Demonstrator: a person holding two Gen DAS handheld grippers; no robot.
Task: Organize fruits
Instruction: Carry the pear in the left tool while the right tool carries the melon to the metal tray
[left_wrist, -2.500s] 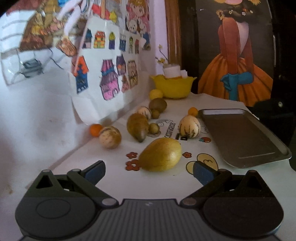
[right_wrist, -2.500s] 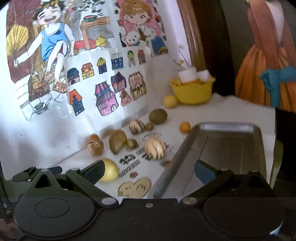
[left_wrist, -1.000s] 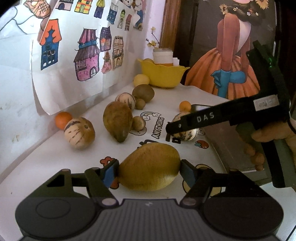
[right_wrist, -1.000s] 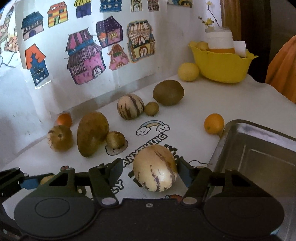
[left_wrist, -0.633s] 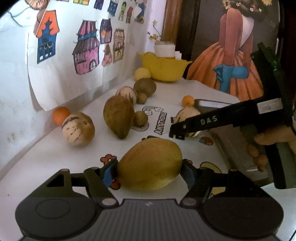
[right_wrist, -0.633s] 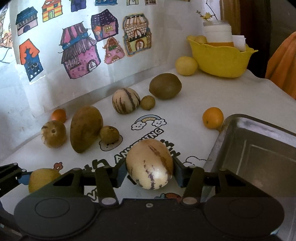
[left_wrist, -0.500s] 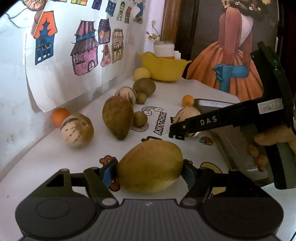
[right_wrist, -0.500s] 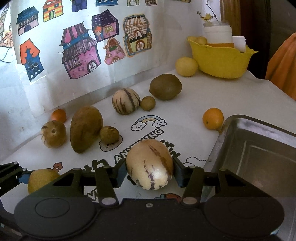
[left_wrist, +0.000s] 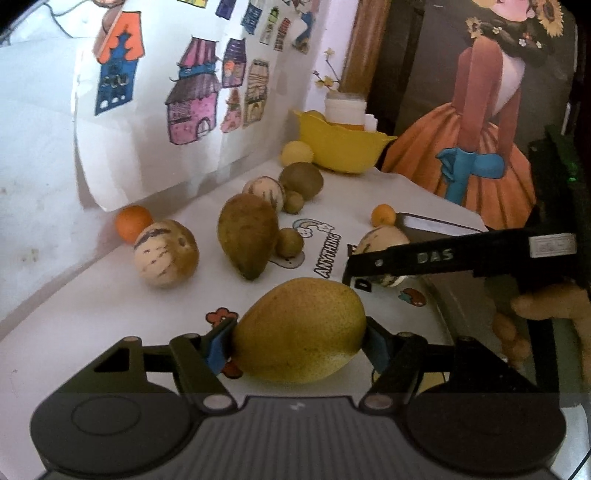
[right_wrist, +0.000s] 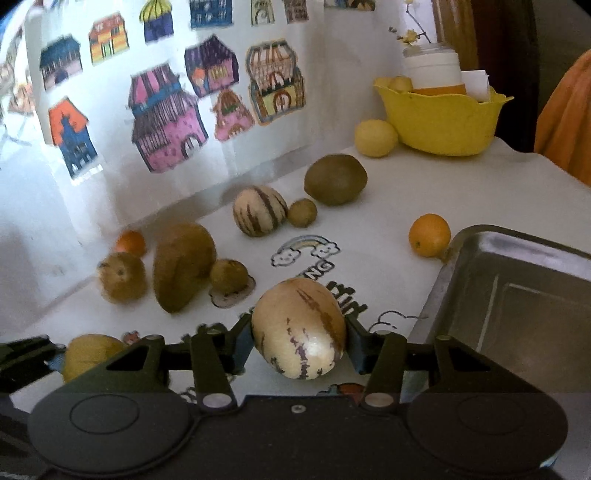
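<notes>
Pickup step: left gripper (left_wrist: 297, 338) clamped on the mango (left_wrist: 300, 330), right gripper (right_wrist: 298, 341) clamped on the striped melon (right_wrist: 299, 326), both still on the table (right_wrist: 424, 188). Next looks like lifting both over to the metal tray (right_wrist: 517, 284).

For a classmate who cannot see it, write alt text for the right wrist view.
The right gripper grips a cream, purple-striped melon between its jaws on a white table, beside an empty metal tray. Beyond lie brown and striped fruits, a small orange and a yellow bowl by a wall of house drawings.
</notes>
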